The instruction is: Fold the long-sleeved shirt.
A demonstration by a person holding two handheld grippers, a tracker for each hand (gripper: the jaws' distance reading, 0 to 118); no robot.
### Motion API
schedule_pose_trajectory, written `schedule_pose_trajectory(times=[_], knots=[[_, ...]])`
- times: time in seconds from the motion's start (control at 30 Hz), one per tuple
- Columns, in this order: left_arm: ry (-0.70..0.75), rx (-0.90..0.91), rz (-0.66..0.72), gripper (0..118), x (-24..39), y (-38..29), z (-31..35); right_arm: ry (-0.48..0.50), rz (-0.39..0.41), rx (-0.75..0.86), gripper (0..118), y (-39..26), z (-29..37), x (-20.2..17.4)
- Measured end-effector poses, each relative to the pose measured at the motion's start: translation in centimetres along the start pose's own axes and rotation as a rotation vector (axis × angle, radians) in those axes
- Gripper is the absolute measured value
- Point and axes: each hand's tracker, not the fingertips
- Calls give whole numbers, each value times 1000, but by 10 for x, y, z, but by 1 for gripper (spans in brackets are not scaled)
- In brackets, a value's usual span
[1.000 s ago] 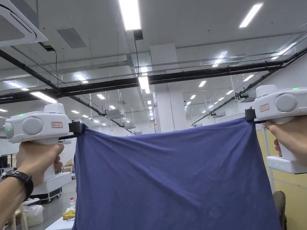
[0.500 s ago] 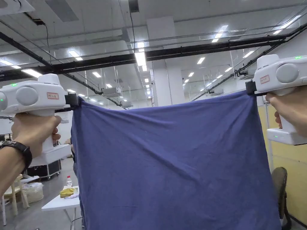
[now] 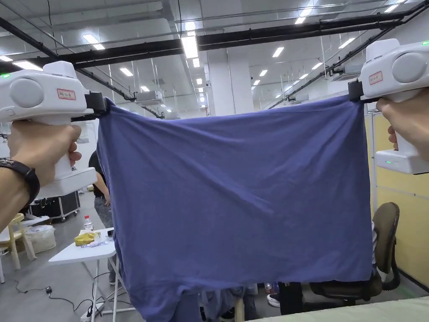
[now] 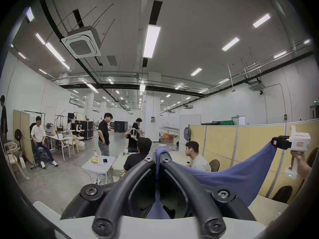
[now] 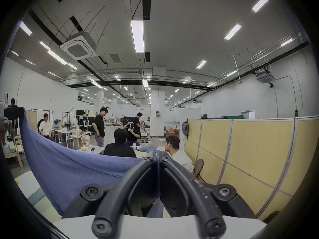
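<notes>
The blue shirt hangs in mid-air in front of the person, stretched wide betw. two corners. Left tongs pinch its corner at approx. 9 o'clock in the head view; right tongs pinch the opposite corner at approx. 2 o'clock. In each gripper view the jaws are pressed together w/ blue cloth caught between them, so both grips look secure.

Top edge sags only slightly, so the hands are apart enough to keep the fabric taut & let creases drop out. Probably why it's held high: gravity flattens the body before laying it down. Lower edge dangles free at 6 o'clock, w/ some bunched cloth below it, poss. a sleeve; can't tell.

The pale bench sits at 5 o'clock, below the shirt, not touching it. Judged step: spread & lower the shirt flat onto the bench; folding itself not yet begun.
</notes>
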Motion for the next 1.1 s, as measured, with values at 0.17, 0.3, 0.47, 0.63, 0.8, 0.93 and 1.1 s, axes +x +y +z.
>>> schedule_pose_trajectory(times=[0.17, 0.3, 0.47, 0.63, 0.8, 0.93, 1.1], knots=[[-5, -54, 7, 1, -8, -46, -10, 23, 7, -68, 3, -45, -14, -3], [-6, -147, 51, 1, -16, -105, -14, 48, -25, -160, 3, -101, -25, -5], [-15, -216, 75, 1, -22, -170, -3, 69, -29, -223, 3, -163, -18, -13], [-42, -278, 94, 1, -24, -221, 26, 94, -41, -290, 3, -213, -1, -12], [-52, -332, 156, 1, -28, -274, 66, 121, -87, -356, 3, -270, 28, -11], [-46, -393, 192, 1, -27, -314, 102, 133, -68, -434, 3, -320, 62, -15], [-50, -467, 210, 1, -18, -369, 159, 149, -104, -523, 3, -387, 118, -16]])
